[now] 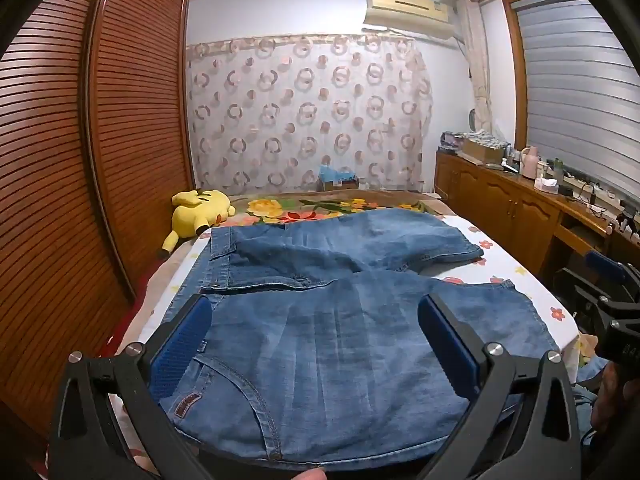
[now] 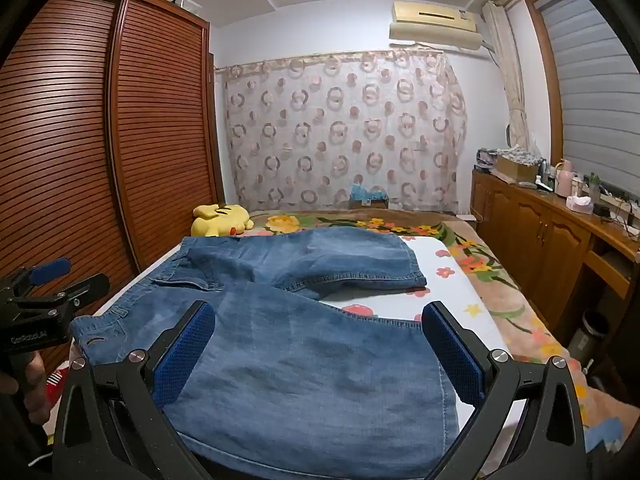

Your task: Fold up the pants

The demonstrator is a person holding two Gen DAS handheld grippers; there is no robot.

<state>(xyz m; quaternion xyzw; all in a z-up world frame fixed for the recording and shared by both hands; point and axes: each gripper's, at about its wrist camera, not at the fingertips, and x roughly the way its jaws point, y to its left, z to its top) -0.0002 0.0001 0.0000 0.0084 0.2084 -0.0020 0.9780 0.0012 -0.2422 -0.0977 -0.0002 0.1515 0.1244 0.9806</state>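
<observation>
Blue denim pants (image 1: 340, 248) lie flat on a bed's white flowered sheet (image 1: 504, 258), waist to the left, two short legs to the right. My left gripper (image 1: 316, 300) hovers wide open over the near waist part, by the back pocket with its brown patch (image 1: 187, 402); nothing sits between its blue pads (image 1: 182, 340). My right gripper (image 2: 318, 308) is also wide open, over the near leg of the pants (image 2: 304, 380) close to its hem (image 2: 444, 400). Each gripper shows at the edge of the other's view, the right gripper (image 1: 612, 292) and the left gripper (image 2: 40, 292).
A yellow plush toy (image 1: 200, 212) and a flowered blanket (image 1: 304, 204) lie at the far end of the bed. Louvred wardrobe doors (image 1: 80, 160) run along the left. A wooden sideboard (image 1: 500, 200) with clutter stands on the right, across a narrow gap.
</observation>
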